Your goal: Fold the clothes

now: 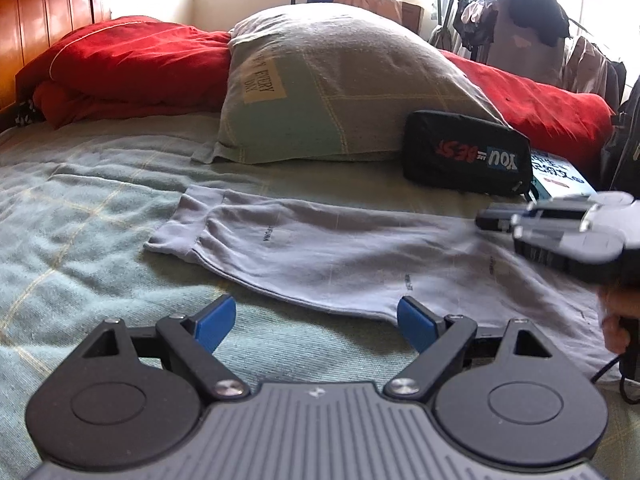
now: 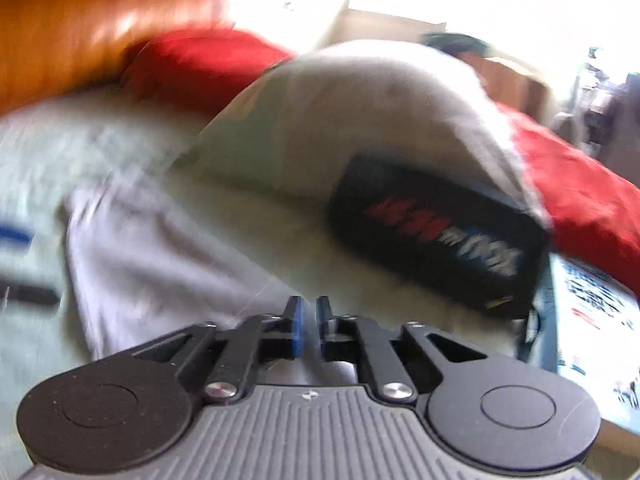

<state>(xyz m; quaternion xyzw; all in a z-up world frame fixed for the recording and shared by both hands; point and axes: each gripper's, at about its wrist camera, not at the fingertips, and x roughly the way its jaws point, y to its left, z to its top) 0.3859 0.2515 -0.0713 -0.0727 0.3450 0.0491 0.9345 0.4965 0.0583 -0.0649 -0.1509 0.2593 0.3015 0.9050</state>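
Grey soft shirt (image 1: 328, 256) flat on quilted bedspread (image 1: 80, 216), apparently between splayed left hand-held gripper (image 1: 316, 322) fingers

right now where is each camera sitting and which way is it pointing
Left wrist: on the left gripper, low over the bed, facing the headboard across the lilac garment; its open blue fingers show, plus the right gripper and a hand.
Right wrist: on the right gripper, blurred, facing the same way; its nearly closed fingers show.
Shared: garment, pillow, black pouch, red blanket.
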